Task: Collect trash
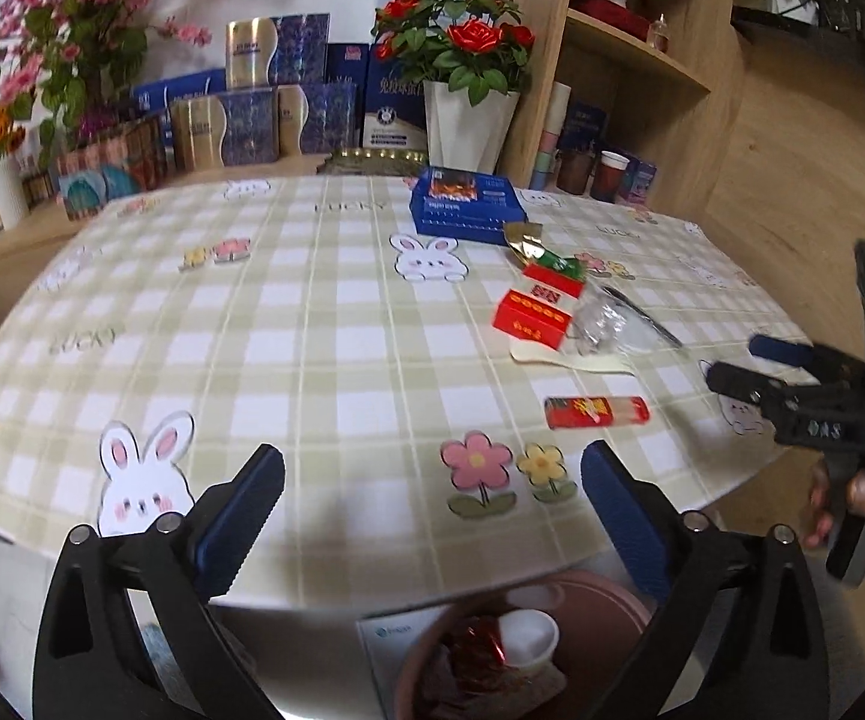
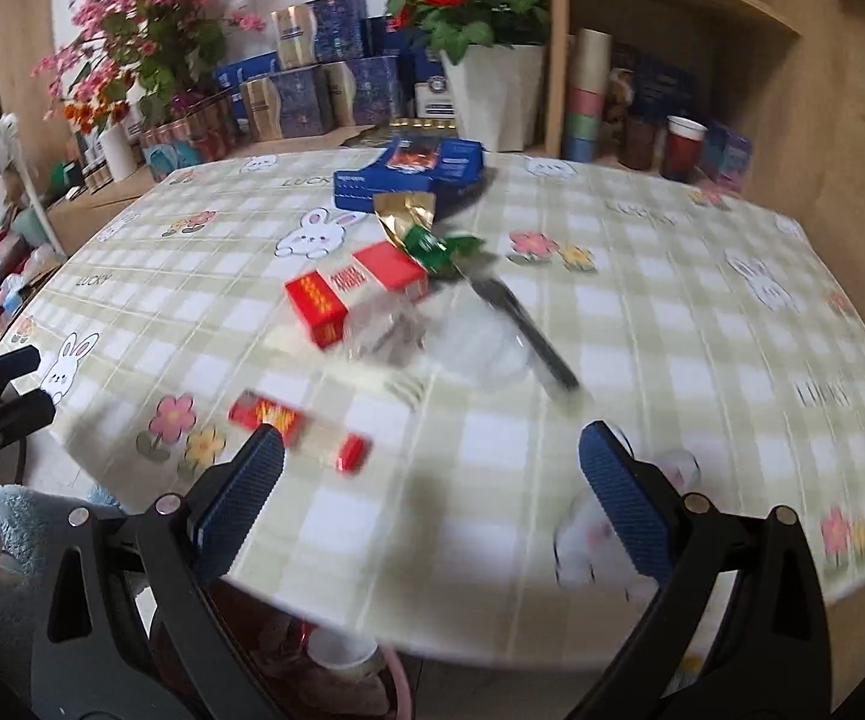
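Trash lies on the checked tablecloth (image 1: 312, 330): a red carton (image 1: 531, 317) (image 2: 315, 303), a second red and white carton (image 1: 554, 287) (image 2: 387, 273), a long red wrapper (image 1: 596, 412) (image 2: 300, 432), crumpled clear plastic (image 1: 603, 319) (image 2: 396, 333), a gold and green wrapper (image 1: 528, 243) (image 2: 417, 225) and a black pen (image 2: 528, 333). A pink bin (image 1: 426, 660) under the table edge holds a white cup (image 1: 528, 639) and red foil. My left gripper (image 1: 432, 507) is open and empty above the bin. My right gripper (image 2: 429, 489) is open and empty over the table's near edge; it also shows in the left wrist view (image 1: 732, 360).
A blue box (image 1: 465, 207) (image 2: 408, 174) sits at the table's far side. Behind it stand a white pot of red roses (image 1: 468, 120), blue and gold boxes, pink flowers and a wooden shelf (image 1: 642, 60) with cups. The right wrist view is motion-blurred.
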A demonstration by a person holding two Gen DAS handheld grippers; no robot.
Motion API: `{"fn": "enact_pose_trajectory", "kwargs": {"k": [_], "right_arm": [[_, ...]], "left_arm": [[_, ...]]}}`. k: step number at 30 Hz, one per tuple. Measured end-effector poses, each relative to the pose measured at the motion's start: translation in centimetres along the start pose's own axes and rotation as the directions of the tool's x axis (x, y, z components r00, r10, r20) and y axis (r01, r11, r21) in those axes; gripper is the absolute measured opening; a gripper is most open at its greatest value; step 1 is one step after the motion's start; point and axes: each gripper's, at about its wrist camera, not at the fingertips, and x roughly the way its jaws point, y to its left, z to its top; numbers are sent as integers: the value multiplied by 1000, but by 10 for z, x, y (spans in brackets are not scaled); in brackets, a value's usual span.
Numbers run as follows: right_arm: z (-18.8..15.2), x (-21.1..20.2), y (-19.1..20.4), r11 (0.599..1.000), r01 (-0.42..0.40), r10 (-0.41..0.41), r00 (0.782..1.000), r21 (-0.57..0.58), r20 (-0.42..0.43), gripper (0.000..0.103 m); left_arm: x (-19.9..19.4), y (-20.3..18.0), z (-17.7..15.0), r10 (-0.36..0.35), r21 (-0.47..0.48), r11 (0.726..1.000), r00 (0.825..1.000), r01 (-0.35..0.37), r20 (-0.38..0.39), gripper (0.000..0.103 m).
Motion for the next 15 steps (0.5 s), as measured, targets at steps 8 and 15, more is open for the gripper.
{"fn": "enact_pose_trajectory", "kwargs": {"k": [8, 15], "right_arm": [[35, 49, 12, 989, -74, 71, 997, -130, -32, 92], [50, 82, 11, 988, -122, 114, 989, -97, -92, 64]], "left_arm": [[21, 1, 18, -43, 15, 999, 999, 43, 2, 97], [42, 9, 32, -49, -21, 999, 999, 48, -4, 97]]}}
